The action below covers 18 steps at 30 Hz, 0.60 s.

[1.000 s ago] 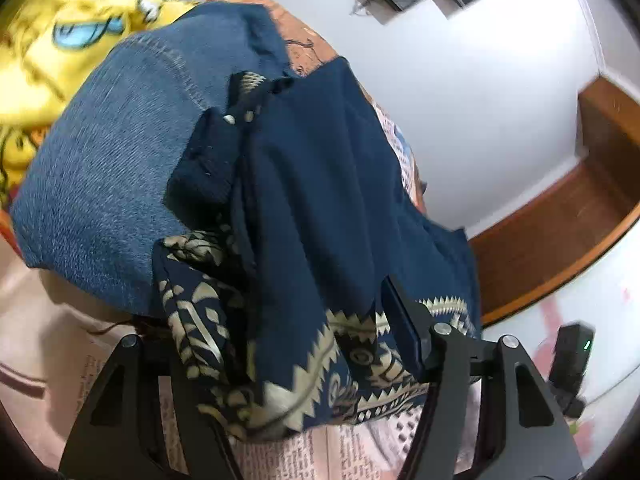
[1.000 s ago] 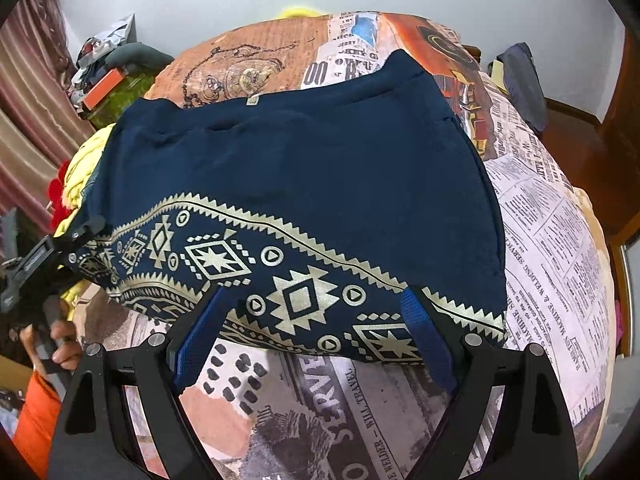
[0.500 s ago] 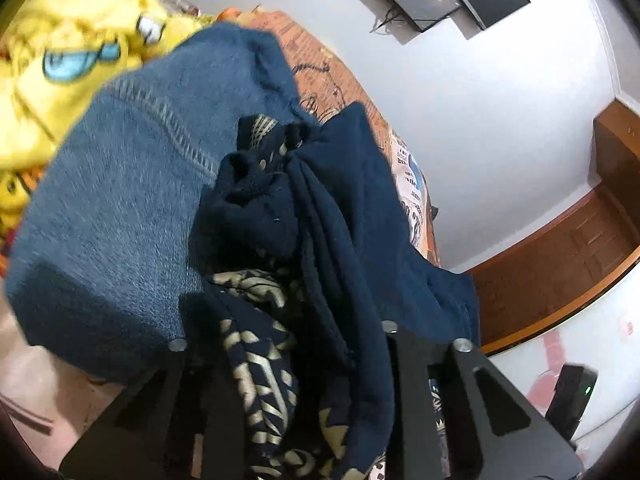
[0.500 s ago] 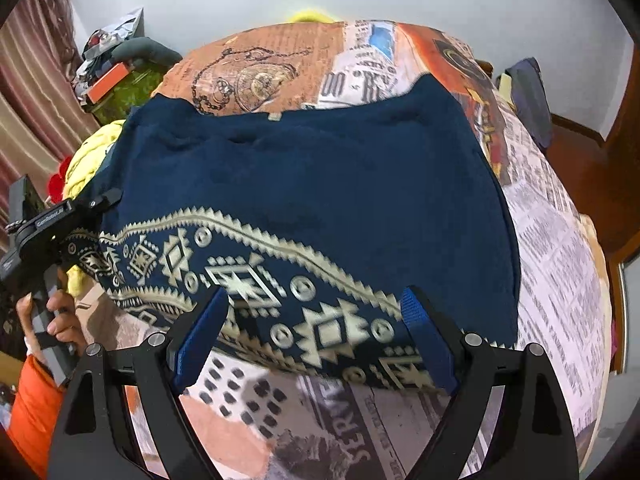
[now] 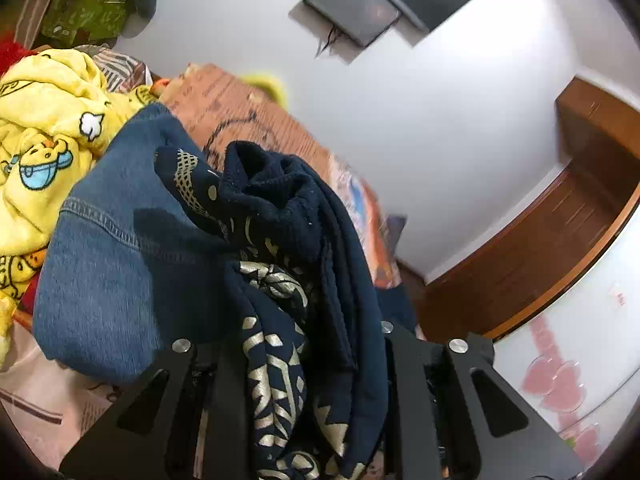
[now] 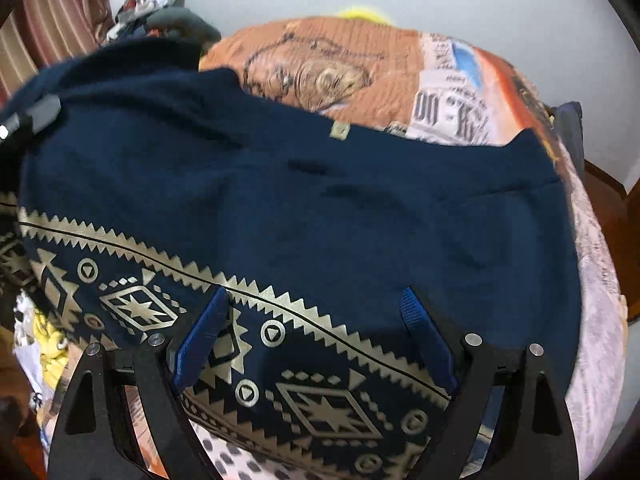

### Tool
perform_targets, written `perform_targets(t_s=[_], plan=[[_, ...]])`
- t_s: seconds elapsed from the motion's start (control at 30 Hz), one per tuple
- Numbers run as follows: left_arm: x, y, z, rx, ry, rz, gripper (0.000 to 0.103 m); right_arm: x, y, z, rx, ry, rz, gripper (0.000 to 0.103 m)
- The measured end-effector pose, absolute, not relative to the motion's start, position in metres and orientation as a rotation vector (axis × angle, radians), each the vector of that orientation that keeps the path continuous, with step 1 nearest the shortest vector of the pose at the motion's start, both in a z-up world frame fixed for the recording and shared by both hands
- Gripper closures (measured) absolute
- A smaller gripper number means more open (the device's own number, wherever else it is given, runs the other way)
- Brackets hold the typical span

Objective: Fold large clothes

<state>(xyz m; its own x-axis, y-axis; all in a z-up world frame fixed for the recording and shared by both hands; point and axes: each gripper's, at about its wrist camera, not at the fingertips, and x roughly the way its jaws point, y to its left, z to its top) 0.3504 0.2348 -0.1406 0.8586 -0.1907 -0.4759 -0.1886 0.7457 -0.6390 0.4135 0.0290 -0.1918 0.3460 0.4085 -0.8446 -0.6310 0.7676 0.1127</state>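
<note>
Garment: navy cloth [image 6: 320,208] w/ gold geometric border, spread over most of the bed; plain part toward far side, border band along near edge. One end is bunched and raised off the bed [image 5: 304,272].
L gripper: [image 5: 304,392] clenched on that bunched end; folds of navy + gold print packed between its fingers, cloth fills the middle of the left wrist view.
R gripper: [image 6: 316,340] released, jaws wide, blue pads [image 6: 200,340] apart over the border band near the right-hand corner; nothing pinched. Can't tell if pads touch the cloth.
Bed: printed cover [image 6: 452,92], orange + newsprint pattern, bare beyond the garment's far edge and on the right side.
Denim: [image 5: 108,264] blue piece just behind/left of the bunched end, touching it, blocks view of bed there.
Yellow blanket: [image 5: 44,128] cartoon print, heaped left of denim.
Clutter: green box w/ orange lid [image 5: 84,8] far left corner.
Wall: dark screen [image 5: 352,8] mounted high.
Wood trim: [image 5: 540,248] brown, at right along wall base.
Curtain: [image 6: 44,28] striped, far left in right wrist view.
</note>
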Motion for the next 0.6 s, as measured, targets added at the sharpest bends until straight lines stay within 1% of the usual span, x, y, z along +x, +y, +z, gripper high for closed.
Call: perform_targets(t_s=[0.1,0.23,0.43,0.6], plan=[[0.361,0.221,-0.138,-0.682,0.603,0.032,0.084,0.411,0.032,-0.199,-0.281,1.016,0.698,0.016],[0.378,0.196,-0.128,-0.632,0.652,0.045,0.084,0.411,0.015,-0.189,-0.269,1.015,0.731,0.016],[0.42,0.157,-0.115,-0.653,0.685,-0.041,0.084,0.416,-0.06,-0.161,-0.142,0.962,0.642,0.016],[0.451,0.084,-0.103,-0.568,0.693,-0.14,0.085,0.42,-0.136,-0.147,-0.073,0.925,0.49,0.016]])
